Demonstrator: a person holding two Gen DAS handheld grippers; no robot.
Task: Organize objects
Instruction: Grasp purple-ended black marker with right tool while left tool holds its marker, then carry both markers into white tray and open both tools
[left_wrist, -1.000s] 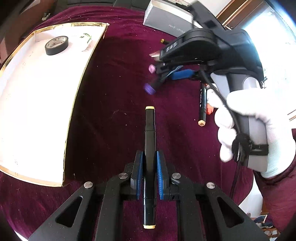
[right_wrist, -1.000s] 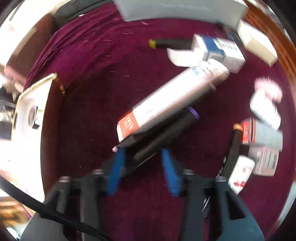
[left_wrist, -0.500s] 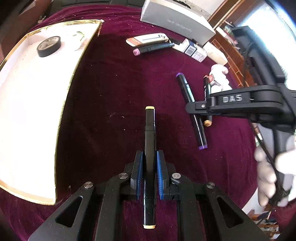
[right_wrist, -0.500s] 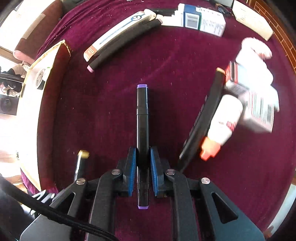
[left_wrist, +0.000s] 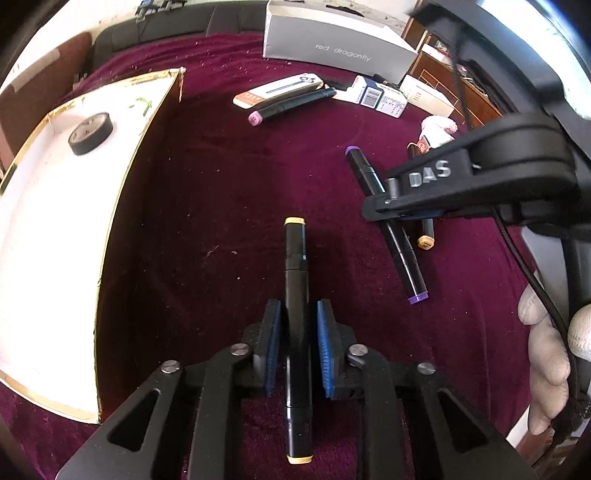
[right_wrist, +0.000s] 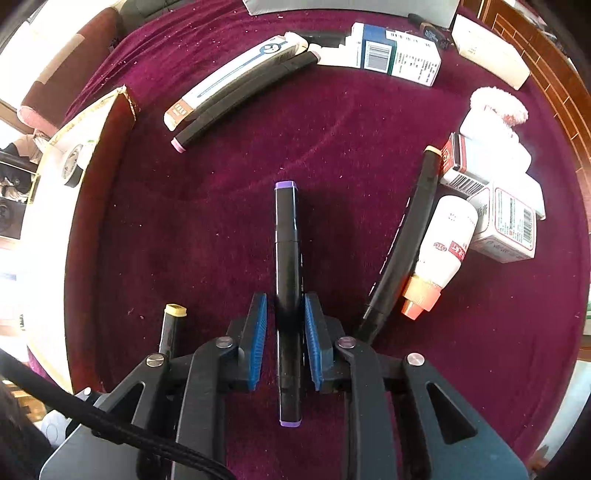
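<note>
A black marker with yellow caps (left_wrist: 295, 266) lies on the maroon cloth between the blue pads of my left gripper (left_wrist: 297, 308). Its jaws are opening, and a thin gap shows on each side of the marker. To its right, a black marker with purple caps (right_wrist: 286, 240) lies on the cloth between the pads of my right gripper (right_wrist: 284, 299). These jaws are opening too and stand just off the barrel. The left wrist view shows the purple-capped marker (left_wrist: 402, 254) under the right gripper's body. The yellow cap (right_wrist: 175, 310) peeks in at the lower left of the right wrist view.
A white, gold-rimmed box (left_wrist: 55, 240) holding a black tape roll (left_wrist: 90, 133) sits at the left. A pink-capped marker (left_wrist: 291, 105) and a long carton lie at the back, near a grey box (left_wrist: 332, 44). An orange-capped marker (right_wrist: 406, 251), a glue bottle (right_wrist: 443, 247) and small cartons crowd the right.
Both pairs of pads, tight on their markers half a second ago, now stand slightly off them. The right gripper swung from the back pile to the purple-capped marker beside the left gripper.
</note>
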